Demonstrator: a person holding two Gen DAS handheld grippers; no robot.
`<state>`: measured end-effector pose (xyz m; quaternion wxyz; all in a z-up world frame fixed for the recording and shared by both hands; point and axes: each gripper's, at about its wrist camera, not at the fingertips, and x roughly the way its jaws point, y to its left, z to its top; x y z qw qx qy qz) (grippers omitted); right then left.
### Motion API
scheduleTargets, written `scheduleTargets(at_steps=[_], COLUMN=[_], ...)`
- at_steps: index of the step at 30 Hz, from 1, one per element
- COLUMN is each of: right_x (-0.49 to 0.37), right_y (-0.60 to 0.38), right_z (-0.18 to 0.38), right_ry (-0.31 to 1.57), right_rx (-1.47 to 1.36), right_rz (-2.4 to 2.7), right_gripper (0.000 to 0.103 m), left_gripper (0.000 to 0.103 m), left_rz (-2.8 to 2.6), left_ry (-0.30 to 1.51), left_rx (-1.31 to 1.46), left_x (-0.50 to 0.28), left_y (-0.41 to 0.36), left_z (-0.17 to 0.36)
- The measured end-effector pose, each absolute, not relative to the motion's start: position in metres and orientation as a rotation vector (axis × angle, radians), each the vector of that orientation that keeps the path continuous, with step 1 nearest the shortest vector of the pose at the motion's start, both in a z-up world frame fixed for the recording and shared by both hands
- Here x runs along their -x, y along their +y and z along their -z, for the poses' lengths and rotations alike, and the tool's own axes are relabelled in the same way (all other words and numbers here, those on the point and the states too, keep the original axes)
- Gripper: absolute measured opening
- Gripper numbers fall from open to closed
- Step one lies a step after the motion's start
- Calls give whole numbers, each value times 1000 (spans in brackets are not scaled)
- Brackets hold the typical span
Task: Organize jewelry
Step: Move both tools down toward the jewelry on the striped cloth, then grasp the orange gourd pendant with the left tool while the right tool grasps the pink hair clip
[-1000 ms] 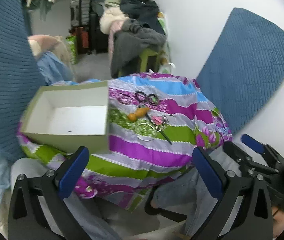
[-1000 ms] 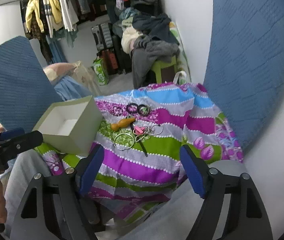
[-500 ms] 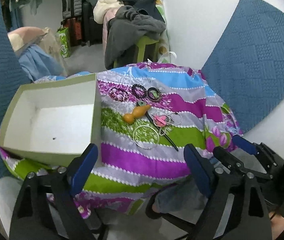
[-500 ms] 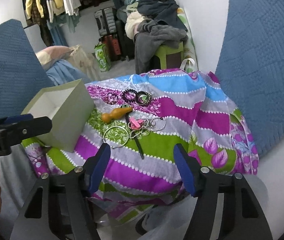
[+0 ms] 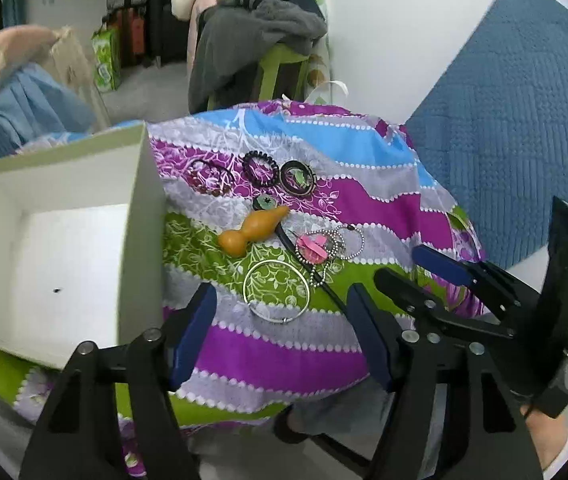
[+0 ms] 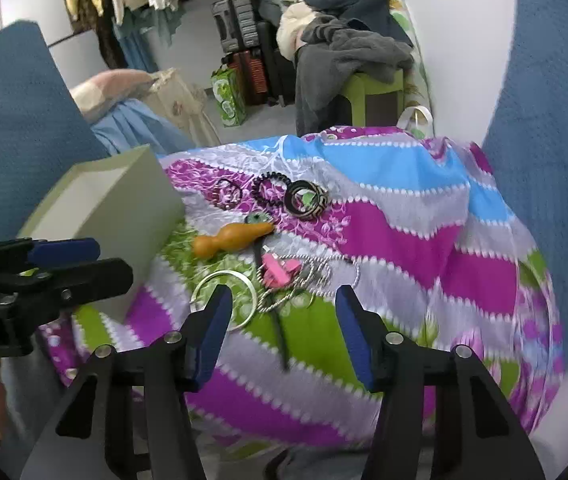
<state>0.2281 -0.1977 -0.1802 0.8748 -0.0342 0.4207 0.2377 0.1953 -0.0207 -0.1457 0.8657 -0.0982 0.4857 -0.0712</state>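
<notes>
Jewelry lies on a striped cloth [image 5: 284,344]. A silver bangle [image 5: 276,291] is nearest, just ahead of my open, empty left gripper [image 5: 280,328]. Behind it lie an orange gourd pendant [image 5: 252,231] on a black cord, a pink charm on a bead chain [image 5: 315,248], a black patterned bangle [image 5: 297,177], a black coil hair tie [image 5: 260,169] and a dark red bracelet [image 5: 208,178]. An open, empty pale green box [image 5: 64,240] stands left. My right gripper [image 6: 284,332] is open and empty over the bangle [image 6: 224,296] and bead chain [image 6: 303,276].
Blue quilted cushions [image 5: 515,120] stand right and left of the cloth-covered surface. A green stool with piled clothes [image 5: 268,40] and suitcases stand behind. The right gripper shows in the left wrist view [image 5: 443,272]; the left gripper shows in the right wrist view [image 6: 56,264].
Both grippers have moved forward and down toward the jewelry; the bangle and chain now lie close ahead of the fingertips. Both jaws have stayed open.
</notes>
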Motion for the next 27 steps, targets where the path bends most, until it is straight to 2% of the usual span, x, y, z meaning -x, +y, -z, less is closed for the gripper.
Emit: scheduleTargets(at_steps=[1,3,5,16,21,23,24,26,27], right_x=[-236,-249,-258,-287,-286,-287,-287,-288,-289], right_y=[-195,-191,-187,-167,-159,-157,-156,-156,-157], right_z=[185,195,202,246,251,252,252,252,252], right_ry=[894,921,942,1024,988,986,985,991,998], right_rx=[70,76,82,157,237,246,243,227,216], right_rz=[-511,-524,-548,-621,-604,-604,-612,-616,-614], right_gripper=[51,51,51,51,50,44,35,25,25], left_gripper=[67,55,49,49,49,49,49,49,49], left_rz=[143,134,140,124,124,123,112,118,119], left_ry=[1022,1053,1087,1081,1120,1128,1140,1164,1169], left_rx=[202,201,240,202,200,186,171,184,179], left_x=[-199,-209,-216,-253,-271,-275,-278,-283,-286], left_y=[-21,-18,-15,-15,-19,-21,-23,-24,-25], left_z=[149,160,167,167,173,176,179,185,187])
